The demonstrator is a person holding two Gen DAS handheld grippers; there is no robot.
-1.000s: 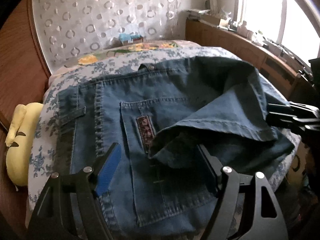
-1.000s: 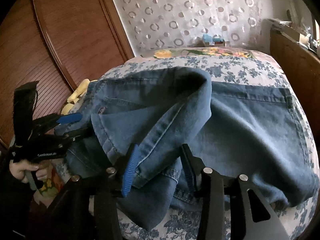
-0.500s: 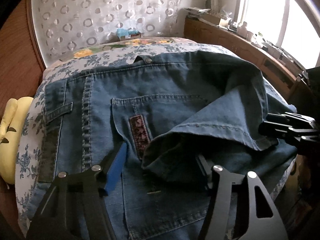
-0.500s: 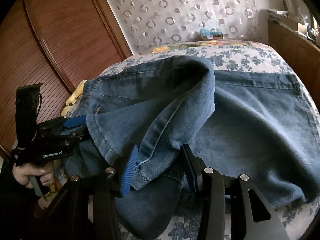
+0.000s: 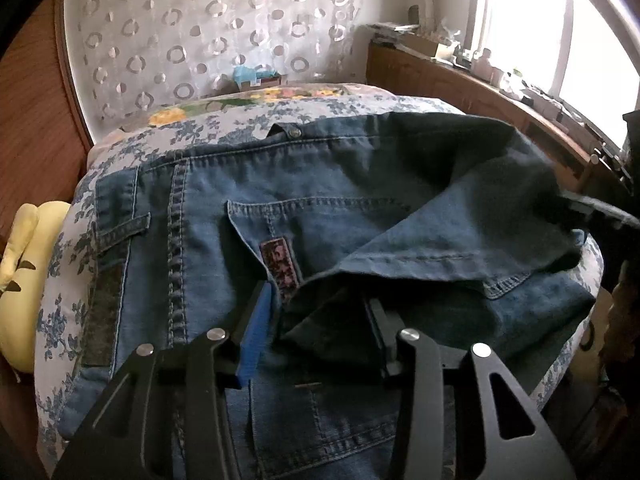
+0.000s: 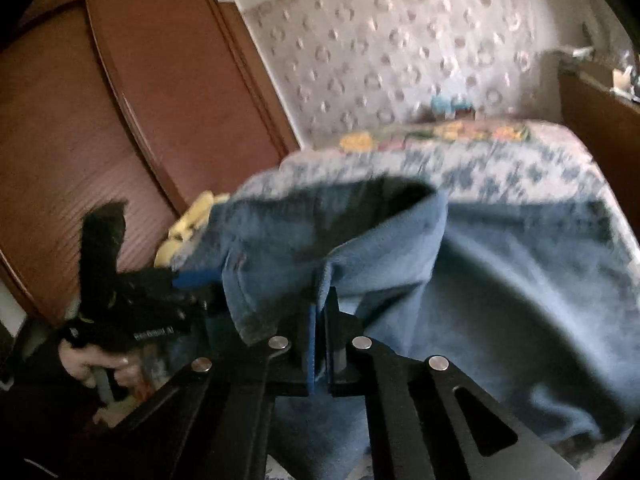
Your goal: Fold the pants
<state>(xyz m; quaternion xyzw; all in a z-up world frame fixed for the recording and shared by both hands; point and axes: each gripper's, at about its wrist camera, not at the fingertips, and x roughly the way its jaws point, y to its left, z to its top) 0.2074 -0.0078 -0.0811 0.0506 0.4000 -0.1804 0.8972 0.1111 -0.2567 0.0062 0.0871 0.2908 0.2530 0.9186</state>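
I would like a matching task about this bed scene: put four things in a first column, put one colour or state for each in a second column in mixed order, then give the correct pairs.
Column one:
1. jeans
2. right gripper
3. soft toy
4. left gripper

Column two:
A. yellow, at the bed's left edge
B. shut on a fold of denim
C. blue denim, spread on the flowered sheet
D. jaws apart around a bunched hem, just been closing

Pairs: 1-C, 2-B, 3-A, 4-D
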